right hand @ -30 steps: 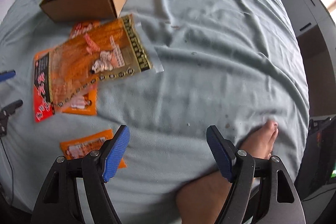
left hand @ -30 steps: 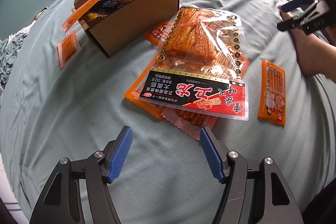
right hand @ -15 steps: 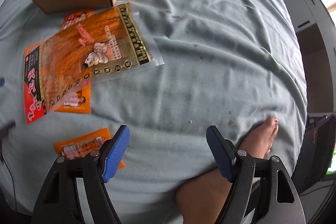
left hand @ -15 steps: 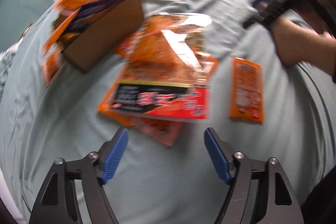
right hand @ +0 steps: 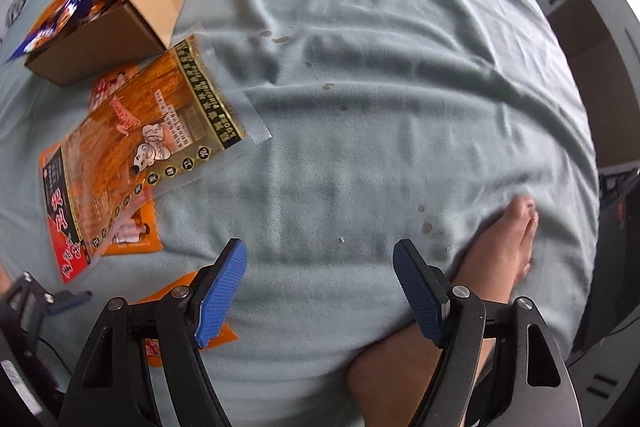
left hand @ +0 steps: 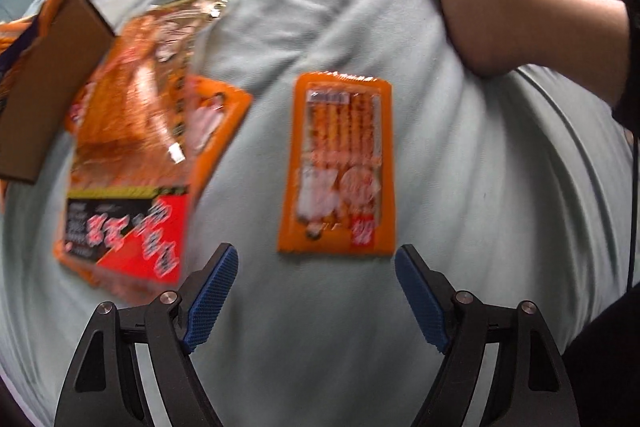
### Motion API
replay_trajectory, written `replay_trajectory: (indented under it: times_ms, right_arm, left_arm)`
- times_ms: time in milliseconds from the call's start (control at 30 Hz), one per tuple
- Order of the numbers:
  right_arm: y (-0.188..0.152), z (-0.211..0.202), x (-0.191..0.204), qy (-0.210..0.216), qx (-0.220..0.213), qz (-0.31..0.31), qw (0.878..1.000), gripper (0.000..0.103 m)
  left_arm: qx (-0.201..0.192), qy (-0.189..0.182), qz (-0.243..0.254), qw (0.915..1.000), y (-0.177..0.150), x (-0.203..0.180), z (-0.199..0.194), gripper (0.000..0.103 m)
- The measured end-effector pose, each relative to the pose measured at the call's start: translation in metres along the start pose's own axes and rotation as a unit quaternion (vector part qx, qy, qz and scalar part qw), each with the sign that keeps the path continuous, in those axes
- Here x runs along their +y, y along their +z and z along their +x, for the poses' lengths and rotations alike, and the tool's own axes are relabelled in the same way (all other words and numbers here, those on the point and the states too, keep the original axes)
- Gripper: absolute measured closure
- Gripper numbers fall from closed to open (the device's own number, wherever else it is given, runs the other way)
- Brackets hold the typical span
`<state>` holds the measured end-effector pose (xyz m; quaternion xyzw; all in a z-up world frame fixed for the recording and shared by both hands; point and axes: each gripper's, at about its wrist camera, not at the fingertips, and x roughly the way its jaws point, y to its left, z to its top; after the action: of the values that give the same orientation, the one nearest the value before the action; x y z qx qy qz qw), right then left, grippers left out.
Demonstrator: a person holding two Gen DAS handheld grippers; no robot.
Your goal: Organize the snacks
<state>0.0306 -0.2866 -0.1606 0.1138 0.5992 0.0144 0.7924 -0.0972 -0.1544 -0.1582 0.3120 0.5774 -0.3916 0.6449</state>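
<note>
Your left tongs (left hand: 316,291) hang spread wide and empty just short of the small orange snack packet (left hand: 339,167) lying flat on the bed (left hand: 460,187). Your right tongs (right hand: 320,287) gape empty too. The large packet (right hand: 136,147) lies beside the cardboard box (right hand: 132,15), possibly touching it.

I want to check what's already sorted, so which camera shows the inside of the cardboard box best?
The right wrist view: the cardboard box shows its open top with orange and blue snack packets inside. The left wrist view catches only a blurred outer wall at the frame edge.
</note>
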Motion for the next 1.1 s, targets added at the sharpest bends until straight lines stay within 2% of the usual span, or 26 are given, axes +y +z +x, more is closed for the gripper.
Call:
replay_trajectory:
  times_ms: [133,167,233,267,367,467,500,567,633,700,733,900,1033,1100]
  right_arm:
    - [0.0,0.005,-0.017,0.015,0.005,0.028,0.999,0.028]
    - [-0.001,0.006,-0.02,0.018,0.006,0.034,0.999,0.028]
    - [-0.001,0.007,-0.025,0.028,0.009,0.048,0.998,0.028]
    - [0.0,0.007,-0.027,0.033,0.009,0.053,0.998,0.028]
    - [0.001,0.002,-0.03,0.041,0.0,0.059,0.997,0.028]
    - [0.0,0.001,-0.031,0.038,-0.004,0.051,0.998,0.028]
    - [-0.002,0.001,-0.031,0.037,-0.004,0.048,0.998,0.028]
    - [-0.003,0.001,-0.031,0.039,-0.001,0.05,0.998,0.028]
    - [-0.003,-0.001,-0.031,0.046,0.0,0.054,0.997,0.028]
    - [-0.002,-0.002,-0.033,0.05,0.0,0.057,0.997,0.028]
    - [-0.002,-0.002,-0.034,0.05,-0.001,0.057,0.997,0.028]
    - [-0.004,0.0,-0.029,0.045,0.007,0.047,0.998,0.028]
    - [-0.006,0.004,-0.016,0.048,0.017,0.014,0.999,0.028]
    - [-0.007,0.005,-0.008,0.04,0.02,-0.008,0.999,0.028]
  left_arm:
    - [0.021,-0.012,-0.006,0.9997,0.018,-0.01,0.018,0.019]
    - [0.027,-0.006,-0.002,0.9996,0.021,-0.013,0.022,0.016]
    - [0.038,0.006,0.013,0.9992,0.028,-0.023,0.031,0.003]
    - [0.044,0.011,0.023,0.9987,0.03,-0.029,0.034,0.001]
    - [0.059,0.039,0.035,0.9969,0.036,-0.042,0.043,0.0]
    - [0.061,0.029,0.006,0.9977,0.043,-0.041,0.044,0.0]
    - [0.062,0.024,-0.001,0.9978,0.045,-0.04,0.045,0.003]
    - [0.061,0.02,0.013,0.9978,0.051,-0.041,0.043,0.015]
    - [0.053,0.011,0.033,0.998,0.05,-0.042,0.033,0.046]
    - [0.045,0.001,0.036,0.9983,0.046,-0.038,0.023,0.065]
    - [0.045,-0.007,0.03,0.9985,0.041,-0.036,0.02,0.067]
    - [0.034,-0.035,0.009,0.9987,-0.001,-0.022,0.006,0.069]
    - [0.036,-0.017,-0.029,0.9988,-0.023,0.001,-0.012,0.069]
    - [0.025,-0.01,-0.055,0.9981,-0.029,0.016,-0.024,0.069]
